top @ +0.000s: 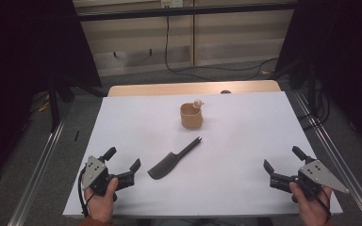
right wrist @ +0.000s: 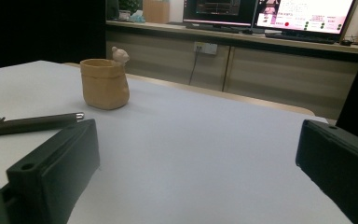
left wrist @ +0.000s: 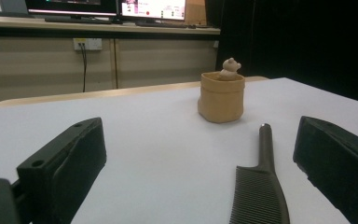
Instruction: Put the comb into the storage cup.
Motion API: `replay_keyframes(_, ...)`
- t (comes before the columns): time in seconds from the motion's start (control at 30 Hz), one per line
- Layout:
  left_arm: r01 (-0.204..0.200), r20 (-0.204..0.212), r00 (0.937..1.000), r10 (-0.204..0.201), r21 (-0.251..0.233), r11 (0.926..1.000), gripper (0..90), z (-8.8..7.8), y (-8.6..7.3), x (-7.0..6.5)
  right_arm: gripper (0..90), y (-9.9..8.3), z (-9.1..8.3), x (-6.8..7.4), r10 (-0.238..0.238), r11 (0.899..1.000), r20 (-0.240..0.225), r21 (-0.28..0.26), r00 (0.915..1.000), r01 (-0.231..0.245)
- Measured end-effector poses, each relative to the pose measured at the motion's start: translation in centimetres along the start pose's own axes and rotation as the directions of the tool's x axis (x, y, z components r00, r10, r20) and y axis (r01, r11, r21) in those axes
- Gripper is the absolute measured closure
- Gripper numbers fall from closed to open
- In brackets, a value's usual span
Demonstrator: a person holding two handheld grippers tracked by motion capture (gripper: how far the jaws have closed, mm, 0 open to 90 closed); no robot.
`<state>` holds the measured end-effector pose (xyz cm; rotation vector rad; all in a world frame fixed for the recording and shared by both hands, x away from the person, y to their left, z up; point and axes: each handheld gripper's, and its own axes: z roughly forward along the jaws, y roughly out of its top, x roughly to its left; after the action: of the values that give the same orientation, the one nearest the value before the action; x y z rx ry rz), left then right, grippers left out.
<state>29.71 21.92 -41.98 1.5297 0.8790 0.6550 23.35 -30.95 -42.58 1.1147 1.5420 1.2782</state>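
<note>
A dark comb [top: 170,160] lies flat on the white table cover [top: 245,136], handle pointing toward the far right. Behind it stands a tan cup [top: 191,116] with a small pale figure on its rim. My left gripper [top: 122,159] rests at the near left, open and empty, just left of the comb's toothed end. From the left gripper view the comb [left wrist: 259,186] lies between the jaws toward the right one, the cup [left wrist: 221,97] farther off. My right gripper [top: 283,157] sits at the near right, open and empty. Its view shows the cup [right wrist: 105,84] and the comb's handle [right wrist: 32,123].
A wooden table edge [top: 193,88] shows past the white cover. Metal frame rails [top: 42,160] run along both sides of the table. A black cable [top: 202,70] lies on the floor behind. Monitors [right wrist: 303,14] stand on a counter in the background.
</note>
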Motion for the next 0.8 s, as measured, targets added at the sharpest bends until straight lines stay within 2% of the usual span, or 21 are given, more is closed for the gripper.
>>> replay_keyframes(0.17, -0.007, 0.025, 0.9997, 0.006, 0.007, 1.0, 2.5, 0.08, 0.03, -0.01, 0.0, -0.02, 0.01, 0.0, -0.001, 1.0, -0.011, 0.008, 0.9999, 0.001)
replay_keyframes(0.23, 0.003, 0.037, 0.9993, -0.003, 0.009, 1.0, 2.6, 0.15, 0.04, 0.0, 0.0, -0.06, 0.1, 0.03, 0.004, 1.0, -0.02, 0.009, 0.9998, -0.004)
replay_keyframes(0.37, -0.006, 0.055, 0.9985, 0.004, 0.029, 0.9995, 3.1, 0.33, 0.13, 0.01, 0.0, -0.13, 0.23, 0.02, 0.008, 1.0, -0.03, 0.009, 0.9995, -0.008)
replay_keyframes(0.43, -0.002, 0.094, 0.9955, -0.003, 0.047, 0.9989, 4.2, 0.4, 0.2, 0.06, 0.0, -0.14, 0.24, 0.0, 0.006, 1.0, -0.031, 0.009, 0.9995, -0.005)
replay_keyframes(0.47, -0.02, 0.111, 0.9938, 0.014, 0.054, 0.9983, 3.9, 0.47, 0.26, 0.05, 0.0, -0.14, 0.23, 0.01, 0.009, 1.0, -0.033, 0.011, 0.9994, -0.009)
replay_keyframes(0.67, -0.012, 0.099, 0.9951, 0.005, 0.065, 0.9978, 4.1, 0.67, 0.45, -0.08, 0.0, -0.1, 0.19, 0.13, 0.008, 1.0, -0.036, 0.008, 0.9993, -0.007)
replay_keyframes(0.77, -0.012, 0.11, 0.9939, 0.004, 0.067, 0.9977, 4.5, 0.69, 0.58, -0.18, 0.0, -0.08, 0.09, 0.17, 0.009, 1.0, -0.041, 0.009, 0.9991, -0.009)
replay_keyframes(0.8, -0.005, 0.13, 0.9915, -0.006, 0.077, 0.997, 4.5, 0.82, 0.69, -0.24, 0.0, -0.08, 0.1, 0.17, 0.009, 1.0, -0.043, 0.008, 0.9991, -0.009)
